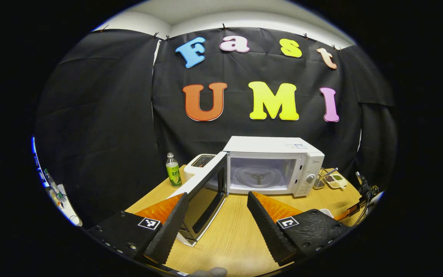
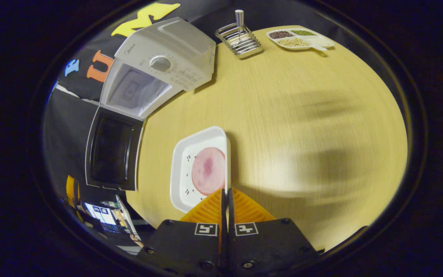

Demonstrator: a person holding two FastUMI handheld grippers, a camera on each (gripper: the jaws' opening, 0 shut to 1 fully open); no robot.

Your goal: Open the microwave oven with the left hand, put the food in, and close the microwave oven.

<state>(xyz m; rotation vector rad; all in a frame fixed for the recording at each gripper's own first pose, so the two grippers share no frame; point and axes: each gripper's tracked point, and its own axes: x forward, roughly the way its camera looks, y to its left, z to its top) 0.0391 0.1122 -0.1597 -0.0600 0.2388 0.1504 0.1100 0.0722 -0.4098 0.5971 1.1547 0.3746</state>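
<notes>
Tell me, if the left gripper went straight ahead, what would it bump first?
Probably the white microwave oven. The left gripper is open and aims over bare wooden table toward the oven's cavity, with the open door just left of its path. Depth is hard to judge.

White microwave (image 1: 275, 165) on the wooden table, door (image 1: 202, 192) wide open; pink food (image 2: 208, 171) on white square plate (image 2: 183, 169)

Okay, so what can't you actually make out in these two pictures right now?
- Plate rim, right gripper view: the right gripper closes on it, covering the near edge.
- Food: a pink round slice, kind unclear.
- Microwave dial markings, left gripper view: too small.
- Microwave door: its lower corner sits behind a finger of the open left gripper.
- Divided tray: contents too small to identify.
</notes>
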